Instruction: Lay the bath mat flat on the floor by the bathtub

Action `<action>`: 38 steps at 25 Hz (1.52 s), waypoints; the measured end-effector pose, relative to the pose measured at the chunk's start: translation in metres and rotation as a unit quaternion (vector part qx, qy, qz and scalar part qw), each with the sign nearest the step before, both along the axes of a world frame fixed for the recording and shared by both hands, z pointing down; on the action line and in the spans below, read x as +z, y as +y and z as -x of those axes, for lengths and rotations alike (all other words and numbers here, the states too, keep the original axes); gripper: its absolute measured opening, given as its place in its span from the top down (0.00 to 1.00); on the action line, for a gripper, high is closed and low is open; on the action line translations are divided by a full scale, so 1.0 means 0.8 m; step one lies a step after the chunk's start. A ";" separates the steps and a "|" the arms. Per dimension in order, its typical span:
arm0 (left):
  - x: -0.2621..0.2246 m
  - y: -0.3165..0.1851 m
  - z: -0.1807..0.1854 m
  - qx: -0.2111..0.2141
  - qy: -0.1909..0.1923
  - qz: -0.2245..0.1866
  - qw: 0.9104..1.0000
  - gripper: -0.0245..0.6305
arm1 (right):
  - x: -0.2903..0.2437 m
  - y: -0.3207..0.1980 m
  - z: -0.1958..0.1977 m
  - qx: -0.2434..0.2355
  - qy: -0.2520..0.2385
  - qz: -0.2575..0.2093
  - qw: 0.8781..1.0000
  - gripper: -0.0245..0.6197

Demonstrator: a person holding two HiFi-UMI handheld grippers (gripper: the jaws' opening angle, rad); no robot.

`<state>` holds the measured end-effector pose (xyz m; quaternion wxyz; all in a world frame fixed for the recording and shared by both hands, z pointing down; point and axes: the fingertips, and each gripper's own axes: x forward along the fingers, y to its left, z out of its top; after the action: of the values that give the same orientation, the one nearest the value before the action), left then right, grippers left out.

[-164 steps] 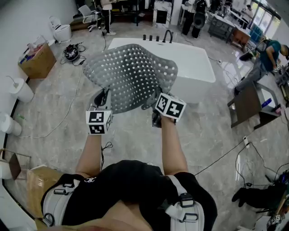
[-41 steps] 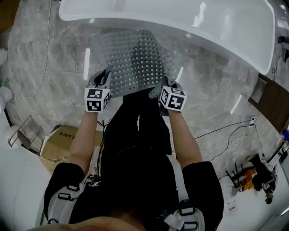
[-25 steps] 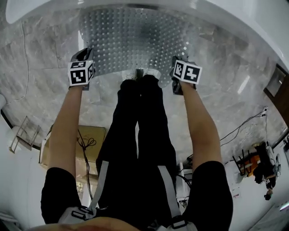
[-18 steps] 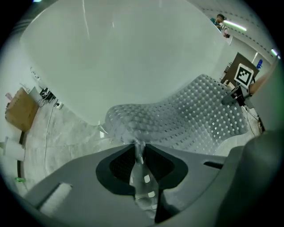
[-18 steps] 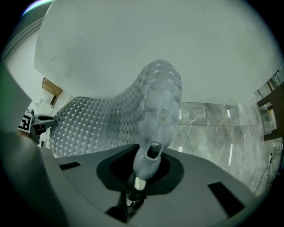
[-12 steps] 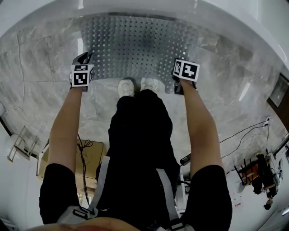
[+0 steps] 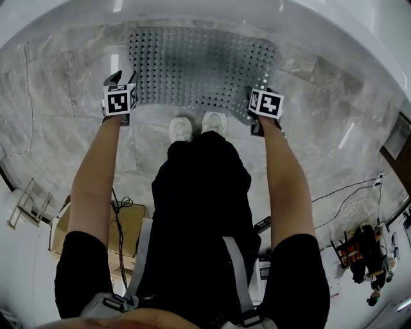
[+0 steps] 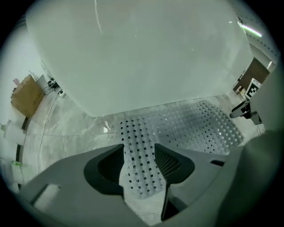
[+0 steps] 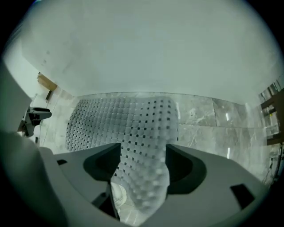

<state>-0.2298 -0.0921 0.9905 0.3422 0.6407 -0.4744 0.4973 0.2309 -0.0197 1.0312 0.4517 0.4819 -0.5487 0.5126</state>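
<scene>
Lying spread on the grey marble floor, the perforated bath mat has its far edge just beside the foot of the white bathtub. The left hand-held gripper is at the mat's near left corner and the right hand-held gripper is at its near right corner, both held low over the floor.

In the left gripper view the jaws are opening. They stand apart with a raised strip of the mat's corner running between them, and a clear gap shows on the strip's left side. In the right gripper view the jaws are opening as well. They are set wide around a humped fold of the mat's other corner, and neither pad presses on it. Beyond each fold the mat lies flat toward the tub wall.

The person's white shoes stand on the floor just short of the mat's near edge, between the two grippers.
</scene>
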 end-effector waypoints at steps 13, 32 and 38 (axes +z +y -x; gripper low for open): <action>-0.265 0.036 -0.078 -0.013 0.093 -0.049 0.994 0.96 | -0.286 -0.026 0.078 -0.011 -0.070 -0.152 0.986 0.95; -0.968 -0.073 -0.200 0.007 0.197 -0.369 0.908 0.96 | -1.011 -0.152 0.144 0.009 -0.118 -0.526 0.842 0.95; -1.146 -0.056 -0.221 0.042 0.212 -0.455 0.864 0.96 | -1.197 -0.147 0.110 0.030 -0.100 -0.613 0.783 0.95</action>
<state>-0.0530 -0.1366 0.0737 0.0834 0.8343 -0.5371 0.0922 0.1427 -0.1369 0.0739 -0.0117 0.6195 -0.7747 0.1262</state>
